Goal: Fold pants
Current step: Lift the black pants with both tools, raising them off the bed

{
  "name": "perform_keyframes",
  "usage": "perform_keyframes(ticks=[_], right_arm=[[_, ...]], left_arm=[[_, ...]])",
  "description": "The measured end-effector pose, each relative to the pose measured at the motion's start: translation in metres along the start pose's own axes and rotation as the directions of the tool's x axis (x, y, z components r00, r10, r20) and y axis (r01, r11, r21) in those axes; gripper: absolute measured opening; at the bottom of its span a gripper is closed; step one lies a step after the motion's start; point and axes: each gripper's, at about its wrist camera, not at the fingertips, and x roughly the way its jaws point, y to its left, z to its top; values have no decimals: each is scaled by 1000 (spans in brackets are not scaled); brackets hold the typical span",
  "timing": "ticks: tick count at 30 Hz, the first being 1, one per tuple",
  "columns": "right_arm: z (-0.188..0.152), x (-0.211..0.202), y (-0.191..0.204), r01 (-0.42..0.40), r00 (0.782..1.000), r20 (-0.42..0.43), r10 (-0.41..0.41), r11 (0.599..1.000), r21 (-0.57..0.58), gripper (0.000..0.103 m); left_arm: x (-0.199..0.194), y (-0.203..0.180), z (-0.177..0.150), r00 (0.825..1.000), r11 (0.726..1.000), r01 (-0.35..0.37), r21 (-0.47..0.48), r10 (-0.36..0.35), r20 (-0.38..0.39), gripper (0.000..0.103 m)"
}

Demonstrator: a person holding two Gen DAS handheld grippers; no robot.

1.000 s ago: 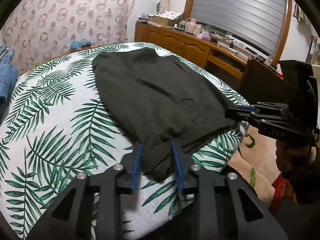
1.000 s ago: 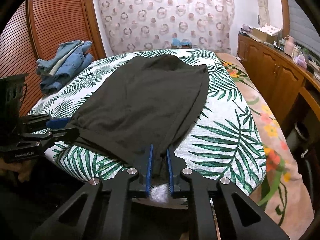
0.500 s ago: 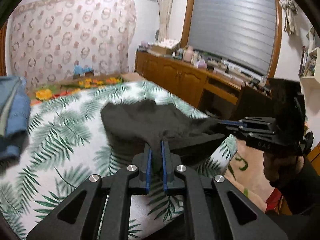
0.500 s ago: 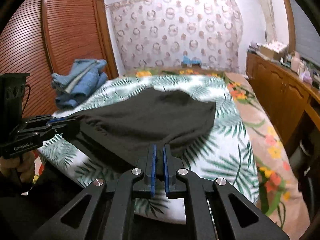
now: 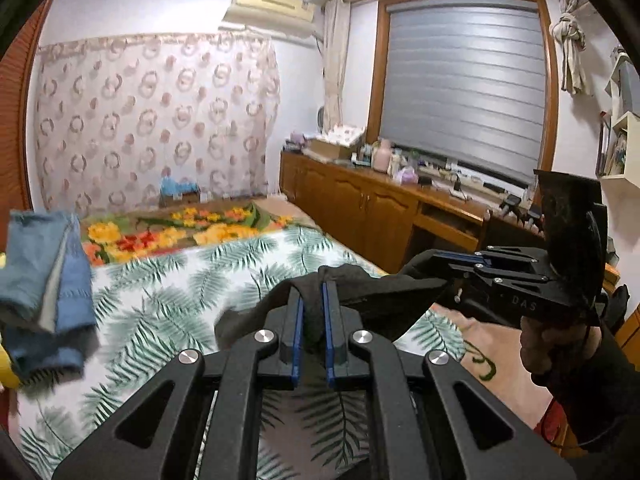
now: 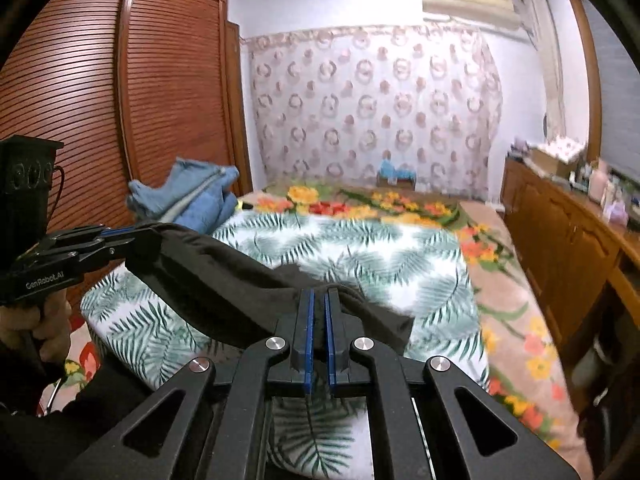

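A: What has changed since a second ago?
B: The near edge of the pants point(image 5: 372, 292) has been lifted off the bed point(image 5: 168, 296), where it was lying flat; both sets of jaws have just been closing on the fabric.

A: How is it held?
B: The left hand-held gripper point(image 5: 312, 320) is clamped on one near corner, the right hand-held gripper point(image 6: 318, 324) on the other. The cloth is stretched between them above the bed's near end.

A: Anything else?
B: Jeans point(image 6: 192, 200) are piled at the far left.

Pants point(image 6: 224, 280) over the bed point(image 6: 360, 248) — jeans point(image 6: 192, 200) behind (left side), cabinets point(image 6: 568, 232) right
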Motion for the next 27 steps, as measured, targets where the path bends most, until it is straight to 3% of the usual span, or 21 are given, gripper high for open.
perform_keyframes(ticks=[8,15,22,27], right_arm=[[48,-14,19,-9,995,101,17,997,-82,5],[64,0,22,-34,990,131,50,991,-126,5],[66,49,13,2,996,86,12,987,-163,5],[94,97,2,47,996,78,-36,989,-140,5]], left_arm=[[-27,15,47,993,998,-56,24,53,108,9],[-32,36,71,982,995,-98,35,91,167,9],[11,76,72,984,990,-140,1,139,111,9],[51,100,87,982,985,-171,-8,171,74,9]])
